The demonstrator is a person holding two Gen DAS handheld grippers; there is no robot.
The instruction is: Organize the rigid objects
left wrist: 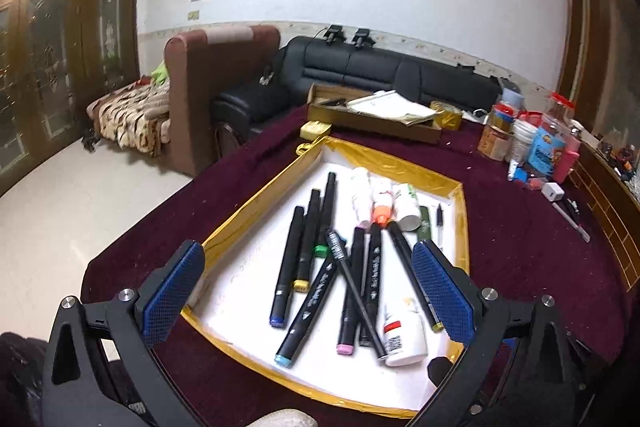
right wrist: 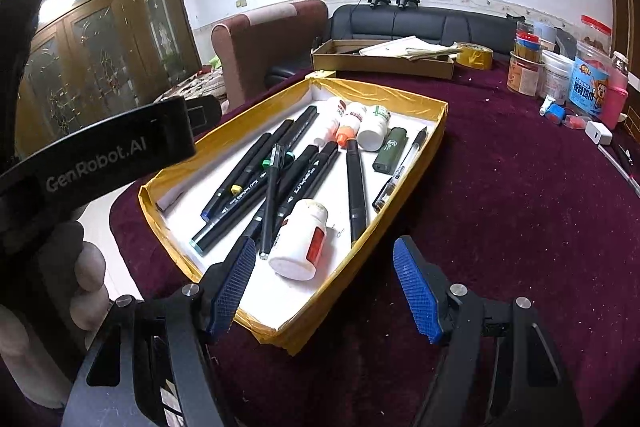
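My left tool is spread wide, nothing between the blue pads, hovering over the near end of the yellow-rimmed tray. My right tool is also released and empty, over the tray's near right corner; its left pad sits above the tray floor, its right pad over the maroon worktop.

Tray contents, left to right in the right wrist view: a pile of black markers crossing each other, with a thin pen lying across them; a white pill bottle on its side at the near end; one black marker lying alone; three white bottles in a row at the far end; a dark green lighter; a clear-barrelled pen along the right wall.

Behind the tray: a cardboard box with papers and a tape roll. Far right: jars and containers clustered on the worktop.
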